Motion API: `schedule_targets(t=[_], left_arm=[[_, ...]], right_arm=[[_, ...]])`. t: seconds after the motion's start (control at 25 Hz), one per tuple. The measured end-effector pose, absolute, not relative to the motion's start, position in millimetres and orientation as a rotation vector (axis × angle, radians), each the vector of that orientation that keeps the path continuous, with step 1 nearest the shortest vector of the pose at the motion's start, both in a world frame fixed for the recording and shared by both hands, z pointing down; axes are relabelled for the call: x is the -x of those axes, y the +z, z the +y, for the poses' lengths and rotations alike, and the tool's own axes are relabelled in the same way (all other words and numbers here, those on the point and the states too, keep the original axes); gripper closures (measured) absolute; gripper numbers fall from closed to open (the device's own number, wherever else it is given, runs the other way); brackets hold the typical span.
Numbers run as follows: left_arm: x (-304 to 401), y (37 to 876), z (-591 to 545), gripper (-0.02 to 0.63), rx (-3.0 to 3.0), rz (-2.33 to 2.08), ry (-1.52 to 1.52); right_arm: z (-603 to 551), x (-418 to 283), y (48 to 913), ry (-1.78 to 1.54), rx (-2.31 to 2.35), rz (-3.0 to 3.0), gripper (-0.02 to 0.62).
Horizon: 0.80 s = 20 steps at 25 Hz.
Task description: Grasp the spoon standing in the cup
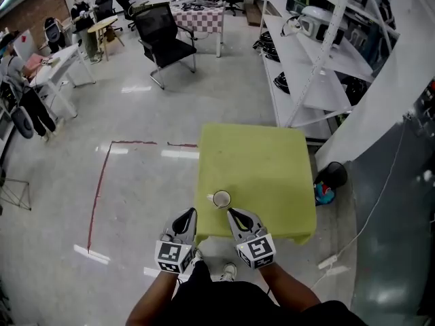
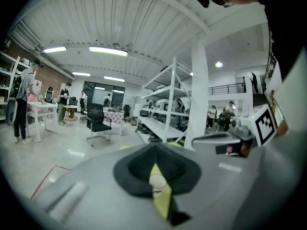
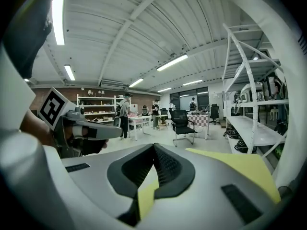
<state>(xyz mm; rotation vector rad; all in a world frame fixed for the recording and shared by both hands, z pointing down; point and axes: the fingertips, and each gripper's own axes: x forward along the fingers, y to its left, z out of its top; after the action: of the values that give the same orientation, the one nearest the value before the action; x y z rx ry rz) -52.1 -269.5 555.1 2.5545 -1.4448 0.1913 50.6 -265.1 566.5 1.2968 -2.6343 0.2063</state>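
Note:
A small white cup [image 1: 221,199] stands near the front edge of the yellow-green table [image 1: 258,161], with a white spoon [image 1: 210,197] in it whose handle leans out to the left. My left gripper [image 1: 188,214] hovers just off the table's front left edge, shut and empty, its tips left of the cup. My right gripper [image 1: 232,213] is shut and empty, its tips just in front of the cup. In the left gripper view the cup [image 2: 157,182] shows through the slit under the closed jaws of the left gripper [image 2: 156,146]. The right gripper [image 3: 153,145] points over the table.
A black bin [image 1: 333,174] sits on the floor by the table's right side. White shelving [image 1: 306,66] runs along the right. A black office chair [image 1: 164,36] and desks stand far back. Red tape [image 1: 100,182] marks the floor at left.

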Motion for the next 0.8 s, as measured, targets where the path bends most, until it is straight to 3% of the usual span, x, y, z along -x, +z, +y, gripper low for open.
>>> schedule_targets(t=[0.72,0.8], left_arm=[[51.0,625.5,-297.0,0.600,-2.558,-1.269,0.327],[53.7,627.7,-295.2,0.600,-2.556,-1.258,0.331]], right_arm=[[-278.5,-28.8,687.3,0.168,-1.109,-2.410,0.584],[-281.6,-26.7,697.2,0.145,-1.078,-2.364,0.553]])
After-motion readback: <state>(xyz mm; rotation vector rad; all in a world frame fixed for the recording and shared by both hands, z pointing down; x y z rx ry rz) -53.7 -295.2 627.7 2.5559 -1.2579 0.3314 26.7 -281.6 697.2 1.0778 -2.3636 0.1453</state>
